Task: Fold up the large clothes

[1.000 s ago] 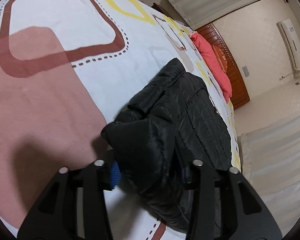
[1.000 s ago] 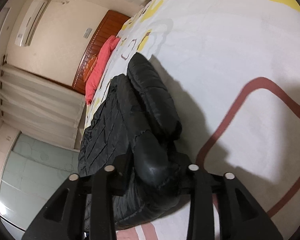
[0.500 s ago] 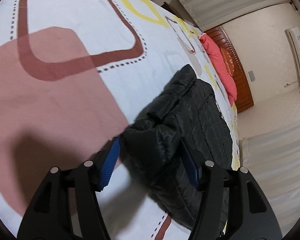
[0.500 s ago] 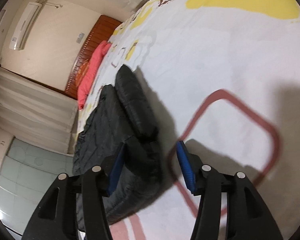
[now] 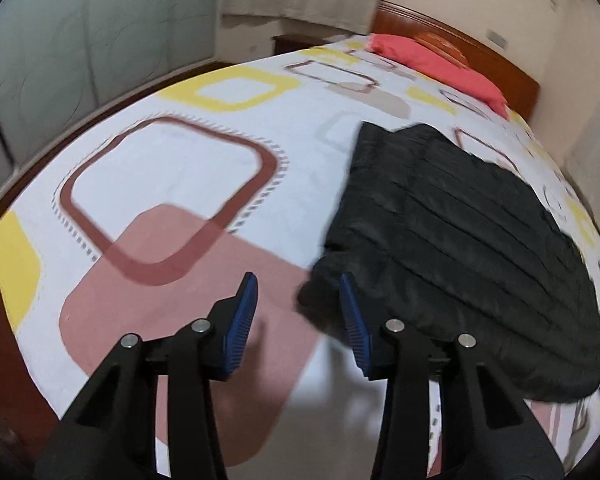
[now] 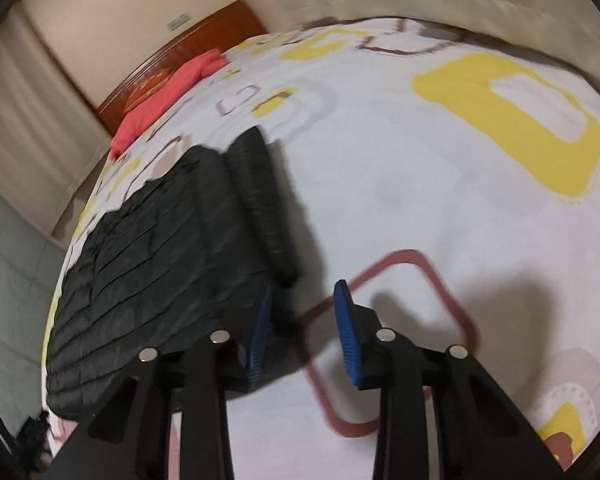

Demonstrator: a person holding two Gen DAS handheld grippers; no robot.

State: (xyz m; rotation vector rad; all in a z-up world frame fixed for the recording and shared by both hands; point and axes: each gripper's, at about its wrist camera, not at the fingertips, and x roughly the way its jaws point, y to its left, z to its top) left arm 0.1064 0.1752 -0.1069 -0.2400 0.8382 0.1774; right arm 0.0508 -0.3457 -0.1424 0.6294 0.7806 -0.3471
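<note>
Pink pillow [image 5: 440, 66] — beyond black jacket [image 5: 456, 240] (blurred).

Left gripper [image 5: 298, 312], jaws just closing on nothing, beside folded black jacket [image 5: 452, 248] on bed [image 5: 204, 152]

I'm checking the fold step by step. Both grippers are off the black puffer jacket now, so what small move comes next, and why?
Probably bring both grippers down to the black puffer jacket's near edge. The left gripper and right gripper, jaws just narrowed, hold nothing, and the jacket lies long, seemingly needing another fold.
</note>
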